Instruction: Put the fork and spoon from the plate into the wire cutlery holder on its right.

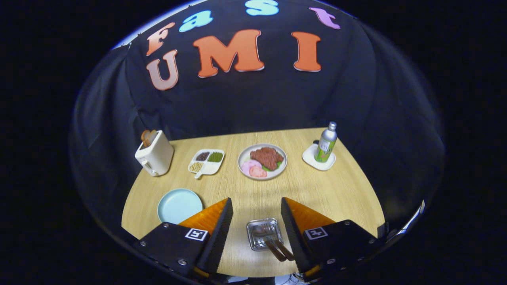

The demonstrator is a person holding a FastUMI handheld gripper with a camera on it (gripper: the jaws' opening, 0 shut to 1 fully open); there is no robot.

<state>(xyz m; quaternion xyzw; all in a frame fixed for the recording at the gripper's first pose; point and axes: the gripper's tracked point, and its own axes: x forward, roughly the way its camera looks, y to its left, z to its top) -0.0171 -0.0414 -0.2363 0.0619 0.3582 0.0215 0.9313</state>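
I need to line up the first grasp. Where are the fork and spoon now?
In the gripper view, the fork and spoon lie in the small metal tray on the wooden table, between the open gripper's fingers.

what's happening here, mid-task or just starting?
Looks like the start. The hand-held gripper hovers over the wooden table, jaws open and holding nothing. Between them lies a small metal tray with the fork and spoon, handles toward the camera. Nothing has been picked up yet. Beyond the jaws sit a blue plate, a toaster, a divided dish, a plate of food and a bottle.
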